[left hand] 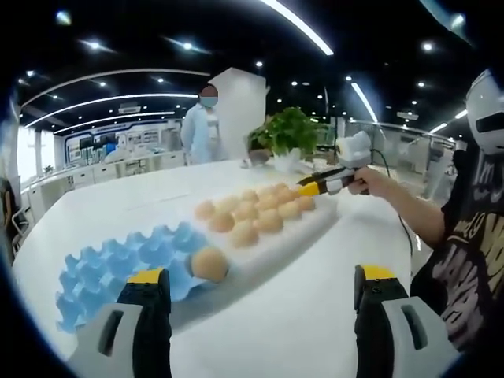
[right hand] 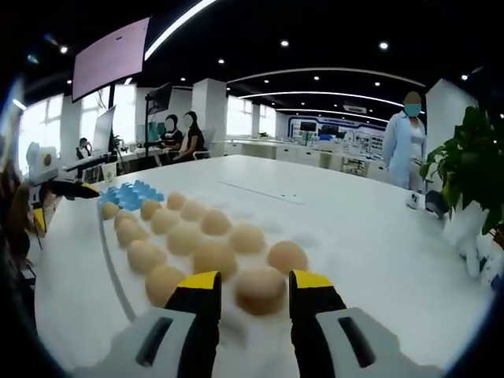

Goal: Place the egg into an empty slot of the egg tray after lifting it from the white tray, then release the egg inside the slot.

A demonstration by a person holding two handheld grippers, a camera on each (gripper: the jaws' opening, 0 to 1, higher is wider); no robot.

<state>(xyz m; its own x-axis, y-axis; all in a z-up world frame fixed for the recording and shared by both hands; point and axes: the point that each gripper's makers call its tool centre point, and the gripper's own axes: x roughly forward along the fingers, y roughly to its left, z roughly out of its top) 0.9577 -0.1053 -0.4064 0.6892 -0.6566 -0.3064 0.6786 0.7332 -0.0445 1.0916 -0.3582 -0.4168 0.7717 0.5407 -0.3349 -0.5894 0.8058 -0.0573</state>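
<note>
On a broad white counter [left hand: 315,315], left to right in the left gripper view: the blue egg tray [left hand: 130,264] lies nearest, one egg [left hand: 209,264] already seated in a slot at its near right edge and the other slots that show empty. Just beside it runs the white tray [left hand: 276,236], carrying rows of brown eggs [left hand: 256,211]. The left gripper [left hand: 260,303] hangs over the counter with its jaws spread wide, holding nothing. Farther right, the right gripper [left hand: 309,189] reaches in at the white tray's far end. In the right gripper view, that gripper [right hand: 254,293] has its jaws open on either side of the nearest egg [right hand: 260,290]; whether they touch it cannot be told, and the egg sits on the tray, not yet lifted. By this look the work is barely begun: gripping, carrying to a free slot and releasing all lie ahead.
</note>
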